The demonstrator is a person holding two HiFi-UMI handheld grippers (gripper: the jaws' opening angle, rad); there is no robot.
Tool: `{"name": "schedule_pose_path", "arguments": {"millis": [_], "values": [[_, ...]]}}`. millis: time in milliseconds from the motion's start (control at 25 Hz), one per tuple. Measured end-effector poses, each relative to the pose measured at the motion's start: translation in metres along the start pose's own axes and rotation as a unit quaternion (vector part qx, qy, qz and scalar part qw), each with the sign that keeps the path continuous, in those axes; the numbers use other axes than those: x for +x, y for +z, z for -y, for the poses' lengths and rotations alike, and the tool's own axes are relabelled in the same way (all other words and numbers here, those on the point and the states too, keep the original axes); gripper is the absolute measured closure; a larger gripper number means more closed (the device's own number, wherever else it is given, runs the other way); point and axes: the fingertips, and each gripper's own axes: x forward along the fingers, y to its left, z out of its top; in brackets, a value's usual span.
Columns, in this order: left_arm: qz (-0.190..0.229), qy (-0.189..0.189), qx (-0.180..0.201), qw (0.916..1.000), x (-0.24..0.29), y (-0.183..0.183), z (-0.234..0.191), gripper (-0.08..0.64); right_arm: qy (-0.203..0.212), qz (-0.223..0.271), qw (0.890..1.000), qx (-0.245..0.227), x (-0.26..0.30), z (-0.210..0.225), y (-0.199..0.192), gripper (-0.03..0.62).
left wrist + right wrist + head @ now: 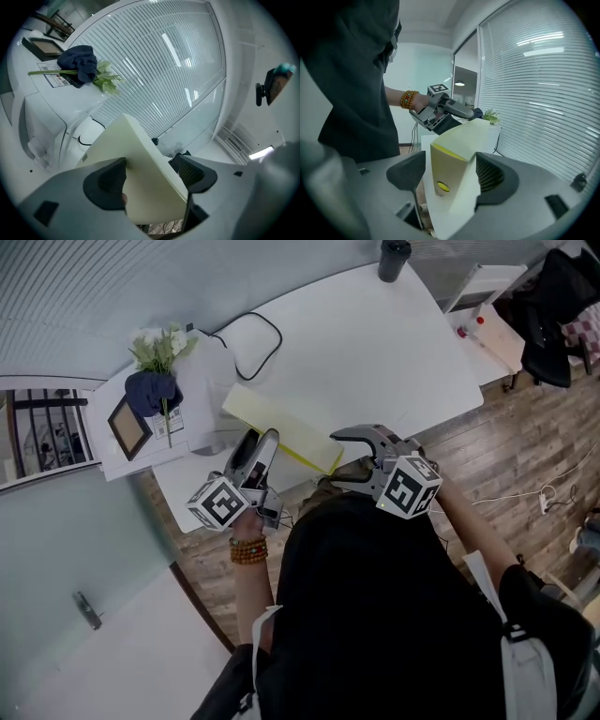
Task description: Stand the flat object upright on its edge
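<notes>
The flat object (281, 427) is a pale yellow board-like book with a brighter yellow edge, at the near edge of the white table (375, 343). My left gripper (261, 454) is at its left end and my right gripper (352, 451) at its right end. In the left gripper view the object (136, 159) fills the gap of the left gripper (150, 178), whose wide jaws do not clearly press it. In the right gripper view the object (464, 140) stands on edge between the wide jaws of the right gripper (450, 176), with a sliver of space at the left pad. The left gripper (468, 112) shows beyond it.
A black cable (258, 338) loops on the table. At the left are white flowers (159, 345), a dark blue cloth (150, 390) and a picture frame (128, 426) on a white box. A black cup (394, 259) stands at the far edge. White blinds (154, 61) lie beyond the table.
</notes>
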Motion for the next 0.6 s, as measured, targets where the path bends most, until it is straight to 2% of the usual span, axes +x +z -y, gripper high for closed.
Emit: {"name": "schedule_pose_path", "arguments": {"millis": [160, 280, 600], "values": [[0.005, 0.016, 0.002, 0.9999, 0.002, 0.001, -0.005, 0.243, -0.026, -0.019, 0.999, -0.019, 0.010, 0.005, -0.001, 0.284], [0.017, 0.009, -0.011, 0.9998, 0.002, 0.005, -0.006, 0.249, -0.032, -0.027, 0.998, -0.036, 0.013, 0.008, 0.001, 0.284], [0.007, -0.015, -0.024, 0.9996, 0.007, -0.004, -0.001, 0.249, -0.019, -0.040, 0.996, -0.073, -0.004, 0.027, -0.007, 0.301]]}}
